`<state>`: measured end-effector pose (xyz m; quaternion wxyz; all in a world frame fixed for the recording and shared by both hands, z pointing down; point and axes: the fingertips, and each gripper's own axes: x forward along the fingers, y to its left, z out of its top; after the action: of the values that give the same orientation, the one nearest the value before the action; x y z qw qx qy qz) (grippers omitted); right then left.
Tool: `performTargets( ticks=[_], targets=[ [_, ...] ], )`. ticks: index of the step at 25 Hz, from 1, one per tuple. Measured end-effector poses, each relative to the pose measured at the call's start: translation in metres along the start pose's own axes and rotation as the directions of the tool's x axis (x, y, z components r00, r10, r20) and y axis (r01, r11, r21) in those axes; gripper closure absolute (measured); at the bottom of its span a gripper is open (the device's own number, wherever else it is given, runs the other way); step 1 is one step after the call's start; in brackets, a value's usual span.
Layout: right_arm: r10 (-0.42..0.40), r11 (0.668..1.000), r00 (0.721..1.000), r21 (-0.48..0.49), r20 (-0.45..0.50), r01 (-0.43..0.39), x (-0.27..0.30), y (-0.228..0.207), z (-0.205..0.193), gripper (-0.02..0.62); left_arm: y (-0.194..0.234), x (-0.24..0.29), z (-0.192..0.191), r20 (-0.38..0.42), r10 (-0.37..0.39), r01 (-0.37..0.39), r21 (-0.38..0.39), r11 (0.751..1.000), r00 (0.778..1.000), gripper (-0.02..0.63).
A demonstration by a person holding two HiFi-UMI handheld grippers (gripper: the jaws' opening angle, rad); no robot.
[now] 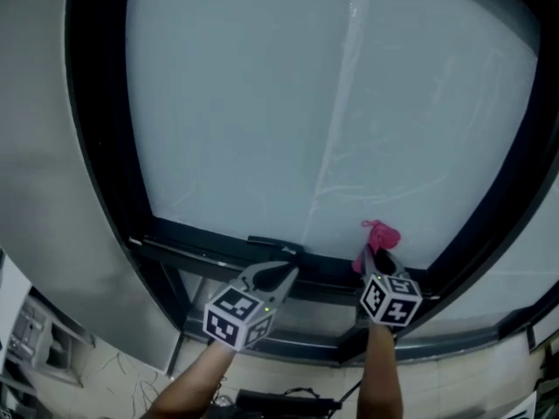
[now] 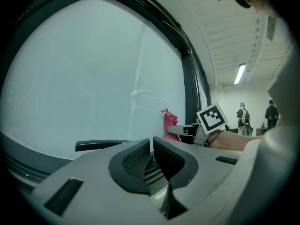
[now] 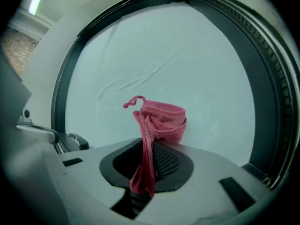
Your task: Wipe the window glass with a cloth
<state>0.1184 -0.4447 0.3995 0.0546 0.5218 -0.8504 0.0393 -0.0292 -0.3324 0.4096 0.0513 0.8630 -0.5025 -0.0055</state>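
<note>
My right gripper (image 3: 149,159) is clenched on a pink knitted cloth (image 3: 160,118). The cloth bunches above the jaws, low on the right of the pale frosted window glass (image 1: 253,103); I cannot tell if they touch. My left gripper (image 2: 151,150) is closed on nothing, near the black window frame (image 1: 205,241), left of the cloth.

Two forearms (image 1: 196,382) raised side by side, each holding one unit: left gripper (image 1: 284,273), jaws drawn together on nothing; right gripper (image 1: 376,258), near it, jaws clamped on a pink cloth (image 1: 381,234).
</note>
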Motion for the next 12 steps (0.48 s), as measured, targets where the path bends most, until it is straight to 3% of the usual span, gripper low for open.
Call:
performTargets(
  ticks=[12],
  targets=[
    [0.143, 0.990, 0.989, -0.009, 0.043, -0.143, 0.023, 0.098, 0.031, 0.535, 0.055, -0.056, -0.003, 0.010, 0.087, -0.087, -0.020, 0.996, 0.996, 0.578]
  ],
)
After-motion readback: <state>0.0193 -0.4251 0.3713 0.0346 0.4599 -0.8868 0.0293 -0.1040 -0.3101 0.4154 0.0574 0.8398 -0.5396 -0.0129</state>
